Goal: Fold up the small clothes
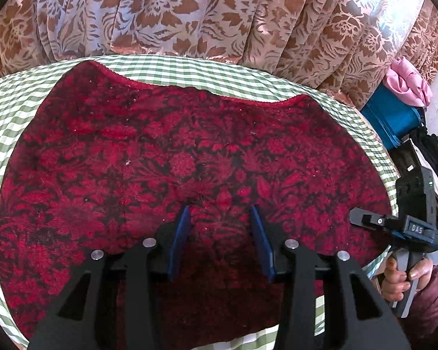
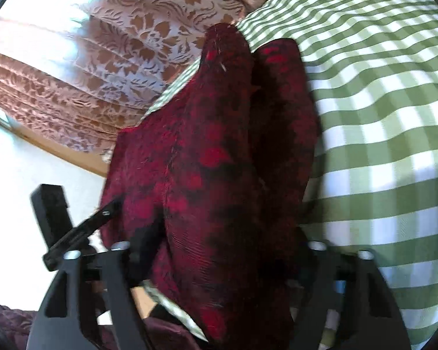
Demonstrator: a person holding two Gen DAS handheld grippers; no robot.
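A red garment (image 1: 189,151) with a black floral pattern lies spread flat over the green checked tablecloth (image 1: 189,67). My left gripper (image 1: 220,218) hovers over its near middle. Its blue pads (image 1: 181,233) stand apart and open, with only flat cloth below them. At the garment's right edge is my right gripper (image 1: 365,221), held by a hand (image 1: 403,277). In the right wrist view a thick fold of the garment (image 2: 219,160) rises from between the jaws of the right gripper (image 2: 219,248) and hides its fingertips. It looks shut on that fold.
A brown floral curtain (image 1: 189,14) hangs right behind the table. Off the table's right edge sit a blue fabric item (image 1: 391,116), a pink cloth (image 1: 408,81) and a dark garment (image 1: 435,151). Bare checked tablecloth (image 2: 379,116) stretches beside the held fold.
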